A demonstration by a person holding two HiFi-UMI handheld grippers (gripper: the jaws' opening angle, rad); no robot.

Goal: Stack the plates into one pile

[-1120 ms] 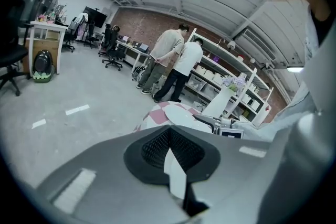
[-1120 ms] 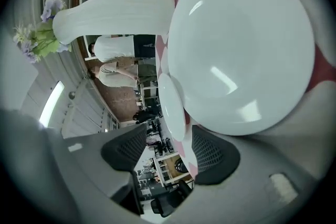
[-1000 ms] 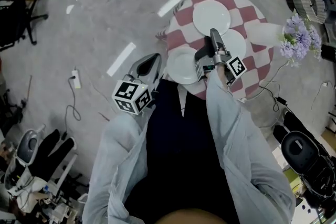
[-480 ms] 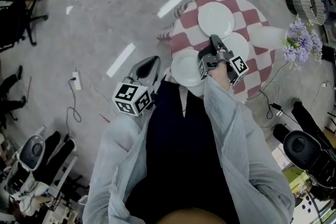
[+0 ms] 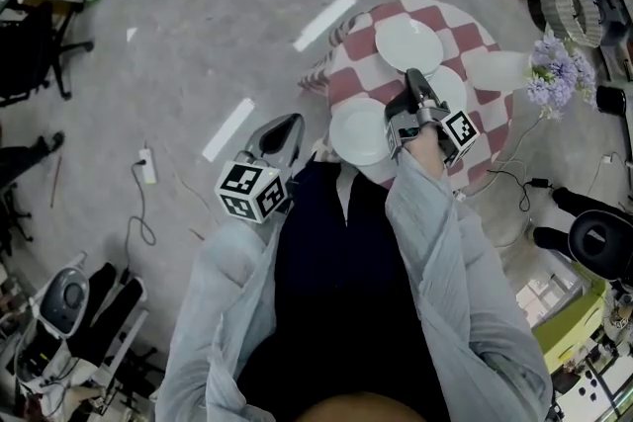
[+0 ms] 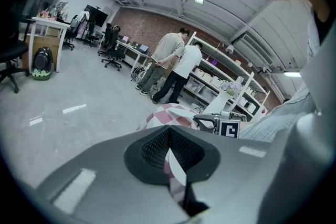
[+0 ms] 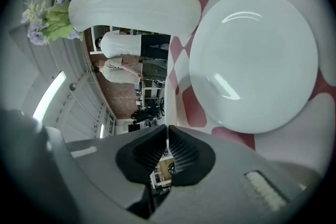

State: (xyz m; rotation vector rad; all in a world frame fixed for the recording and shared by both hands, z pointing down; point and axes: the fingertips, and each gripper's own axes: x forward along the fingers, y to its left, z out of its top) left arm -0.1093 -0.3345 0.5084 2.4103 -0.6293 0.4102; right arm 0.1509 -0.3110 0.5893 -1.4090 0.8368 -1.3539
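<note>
Three white plates lie apart on a round red-and-white checked table (image 5: 483, 37): a far plate (image 5: 408, 42) (image 7: 254, 57), a right plate (image 5: 450, 86) and a near-left plate (image 5: 358, 131). My right gripper (image 5: 413, 77) (image 7: 167, 131) reaches over the table between the two nearer plates. It is shut on the right plate's thin rim, which shows as a white edge running up from the pads. My left gripper (image 5: 294, 122) (image 6: 168, 132) hangs over the floor left of the table, shut and holding nothing.
A white vase (image 5: 497, 67) (image 7: 134, 10) of purple flowers (image 5: 554, 74) stands at the table's right edge. A power strip (image 5: 147, 168) and cables lie on the floor. An office chair (image 5: 35, 40) is at far left. Two people (image 6: 170, 63) stand by shelves beyond the table.
My right gripper's jaws have drawn together at the right plate's rim and the gripper has rolled a little. The left gripper has drifted slightly and stays shut.
</note>
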